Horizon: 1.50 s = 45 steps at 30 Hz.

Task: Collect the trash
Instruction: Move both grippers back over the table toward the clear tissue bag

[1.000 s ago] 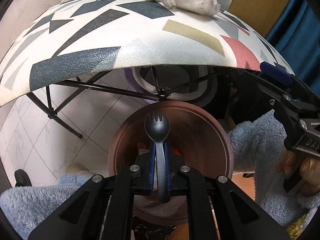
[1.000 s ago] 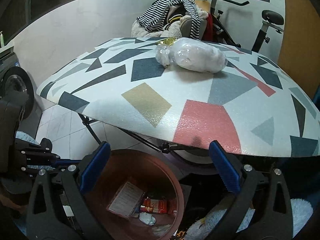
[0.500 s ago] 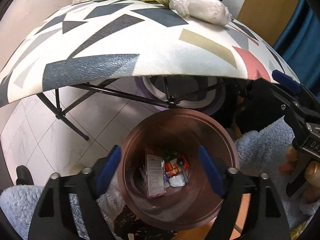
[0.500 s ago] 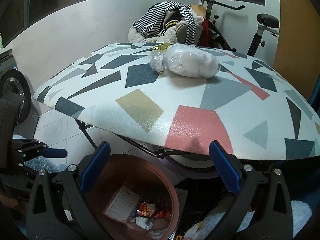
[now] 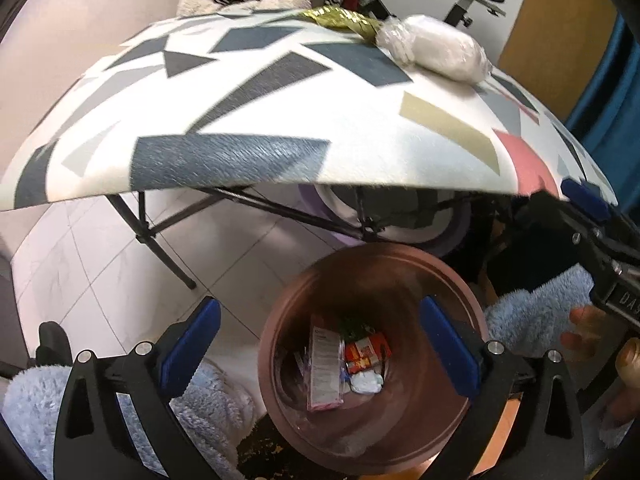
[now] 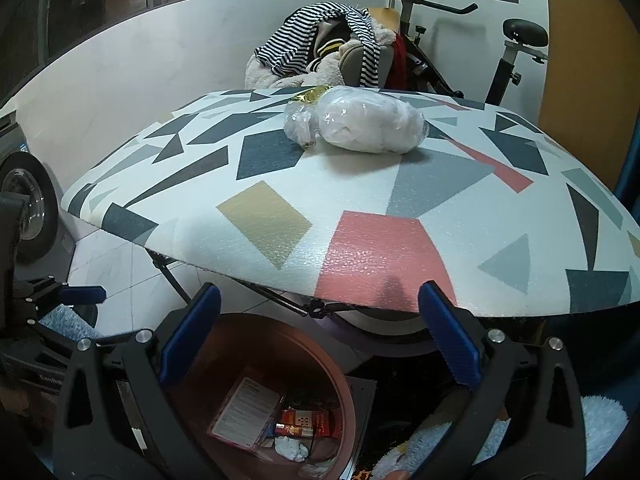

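Note:
My left gripper [image 5: 320,344] is open and empty above a brown round trash bin [image 5: 460,288] on the floor. Inside lie a pink-edged flat package [image 5: 325,364], a red wrapper [image 5: 366,350] and a crumpled white tissue [image 5: 366,382]. My right gripper [image 6: 320,332] is open and empty, just before the table edge, above the same bin [image 6: 340,364]. On the patterned table [image 6: 360,216] lie a clear plastic bag with white stuffing [image 6: 360,124] and a gold wrapper [image 6: 310,94] behind it. The bag [image 5: 436,52] and gold wrapper [image 5: 340,20] also show in the left wrist view.
The table stands on black folding legs [image 5: 160,240]. Blue fluffy cloth [image 5: 536,312] lies beside the bin. Striped clothes [image 6: 320,36] and an exercise bike [image 6: 512,52] stand behind the table. A washing machine [image 6: 24,200] is at the left.
My left gripper opened and the black spork it held dropped out of view into the bin. Both grippers rose and tilted up, showing more of the table.

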{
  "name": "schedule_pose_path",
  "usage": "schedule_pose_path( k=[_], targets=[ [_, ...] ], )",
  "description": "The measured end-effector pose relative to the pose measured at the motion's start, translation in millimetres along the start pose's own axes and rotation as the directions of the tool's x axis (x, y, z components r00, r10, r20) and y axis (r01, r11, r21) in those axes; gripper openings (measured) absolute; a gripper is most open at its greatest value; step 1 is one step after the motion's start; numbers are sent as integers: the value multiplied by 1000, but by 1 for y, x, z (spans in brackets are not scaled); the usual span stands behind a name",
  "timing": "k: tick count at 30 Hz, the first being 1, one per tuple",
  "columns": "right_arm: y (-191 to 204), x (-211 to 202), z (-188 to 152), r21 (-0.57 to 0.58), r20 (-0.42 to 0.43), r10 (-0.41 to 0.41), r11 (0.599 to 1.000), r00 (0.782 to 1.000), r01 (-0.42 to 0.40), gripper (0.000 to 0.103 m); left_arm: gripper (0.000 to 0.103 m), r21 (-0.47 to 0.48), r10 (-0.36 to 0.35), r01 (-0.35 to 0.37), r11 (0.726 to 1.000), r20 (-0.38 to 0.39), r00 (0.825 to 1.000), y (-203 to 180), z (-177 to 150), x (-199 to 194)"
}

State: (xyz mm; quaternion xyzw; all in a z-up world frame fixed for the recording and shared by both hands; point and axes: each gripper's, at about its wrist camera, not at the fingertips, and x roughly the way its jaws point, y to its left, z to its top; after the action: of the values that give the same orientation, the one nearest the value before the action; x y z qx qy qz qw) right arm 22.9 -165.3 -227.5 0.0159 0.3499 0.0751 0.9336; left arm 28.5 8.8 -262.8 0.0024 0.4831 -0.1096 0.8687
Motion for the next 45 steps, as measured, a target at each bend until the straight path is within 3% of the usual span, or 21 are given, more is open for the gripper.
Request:
schedule_pose_path(
  k=[8,15,24,31,38,45],
  targets=[
    [0,1,0,1,6,-12,1000,1000,12,97,97,-27,-20,24,999,148,989,4,9,-28],
    [-6,0,9,44,-5,24,999,1000,-24,97,97,3,-32,33,999,326,945,2,29,-65],
    [-18,7,32,87,-17,25,996,1000,-23,97,97,28,-1,-9,1000,343,939,11,64,-61],
    [-35,26,73,55,-14,11,998,1000,-10,97,97,0,-50,53,999,316,947,25,98,-47],
    [-42,58,122,-34,8,-25,999,1000,25,97,97,12,-63,63,998,311,948,22,128,-37],
    [-51,106,160,-45,-85,13,999,996,-17,97,97,3,-100,104,995,299,949,17,148,-25]
  ],
)
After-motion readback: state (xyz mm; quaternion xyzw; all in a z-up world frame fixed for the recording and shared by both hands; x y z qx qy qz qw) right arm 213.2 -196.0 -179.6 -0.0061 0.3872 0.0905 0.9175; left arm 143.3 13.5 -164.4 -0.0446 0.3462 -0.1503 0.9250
